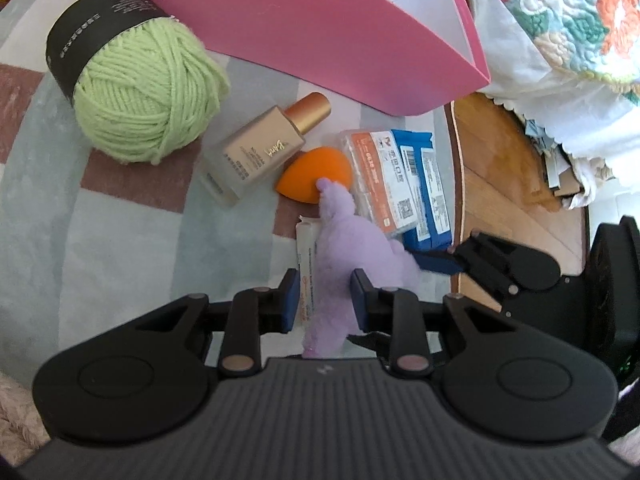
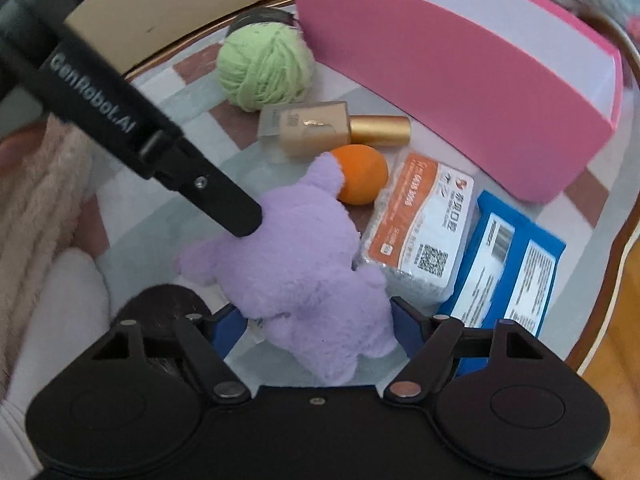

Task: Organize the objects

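While left hand-held gripper [image 1: 325, 296] clamps purple plush [image 1: 344, 248] | right hand-held gripper [image 2: 320, 328] released | tube [image 1: 306, 268] only left view

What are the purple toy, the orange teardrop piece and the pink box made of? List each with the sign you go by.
Purple toy: plush fabric, likely synthetic fleece; fuzzy, matte pile with soft rounded edges.
Orange teardrop piece: looks like soft foam, a makeup sponge; smooth, matte, no shine.
Pink box: probably cardboard or thin board; flat stiff walls, matte pink outside, pale lining inside, crisp folded corners.
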